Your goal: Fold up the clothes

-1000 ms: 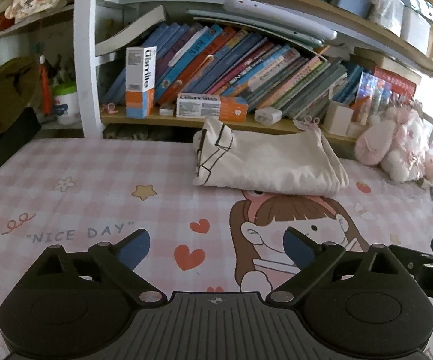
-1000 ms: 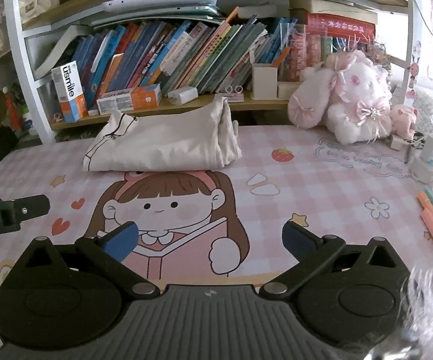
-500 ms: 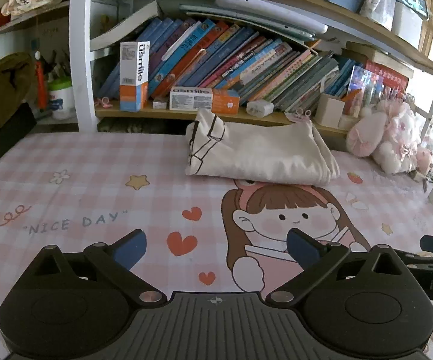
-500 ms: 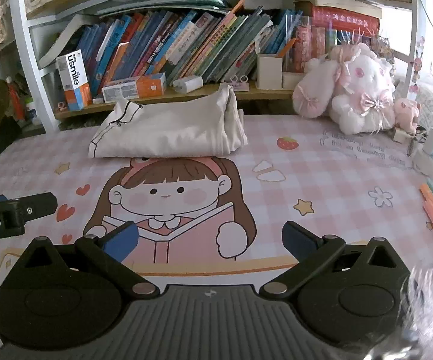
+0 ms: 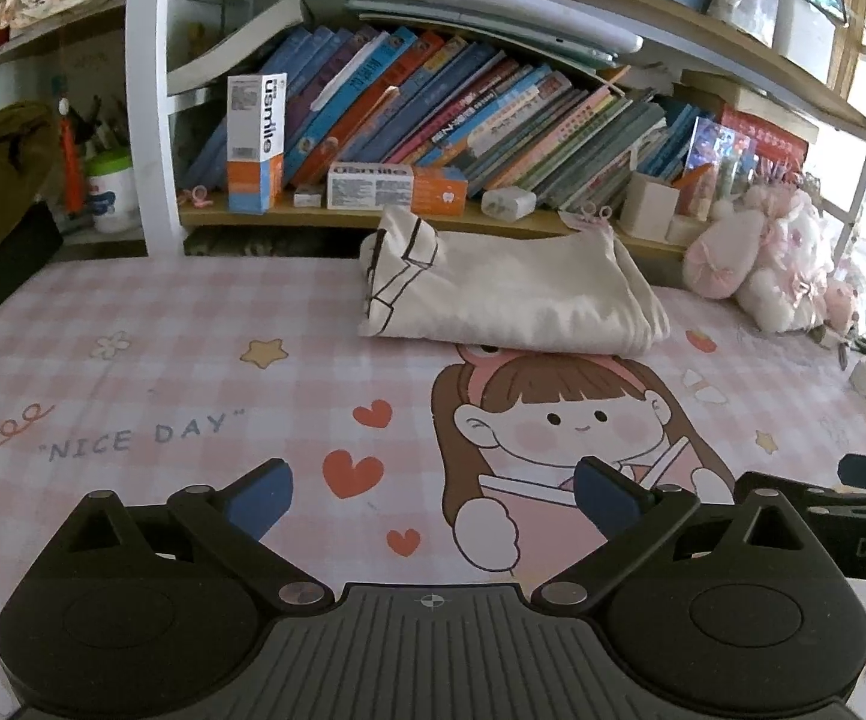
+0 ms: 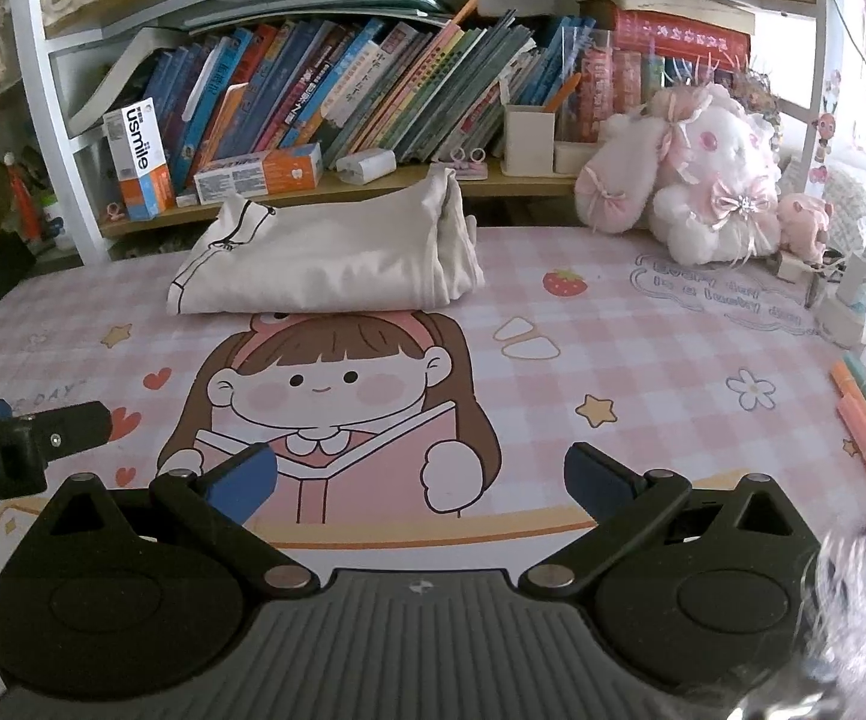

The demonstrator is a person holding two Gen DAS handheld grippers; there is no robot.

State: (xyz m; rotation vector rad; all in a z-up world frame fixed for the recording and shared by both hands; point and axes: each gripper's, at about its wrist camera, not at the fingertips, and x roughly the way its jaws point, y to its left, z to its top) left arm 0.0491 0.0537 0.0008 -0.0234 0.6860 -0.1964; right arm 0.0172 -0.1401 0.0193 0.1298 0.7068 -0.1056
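1 folded garment (image 5: 511, 300) lies at the table's (image 5: 163, 360) back edge, below the shelf (image 5: 433, 219), while the 2 grippers, left (image 5: 433, 495) and right (image 6: 421, 477), hover well short of it, fingers spread wide, holding nothing.

**Room and furnishings — as seen from my station**

I record a desk covered by a pink checked mat (image 5: 133, 324) printed with a cartoon girl. Behind it stands a white-framed shelf unit (image 5: 145, 120) with wooden boards, its lower shelf packed with leaning books (image 6: 337, 90). A plush rabbit (image 6: 703, 180) sits at the right end. Strong daylight enters from the right — source washed out.
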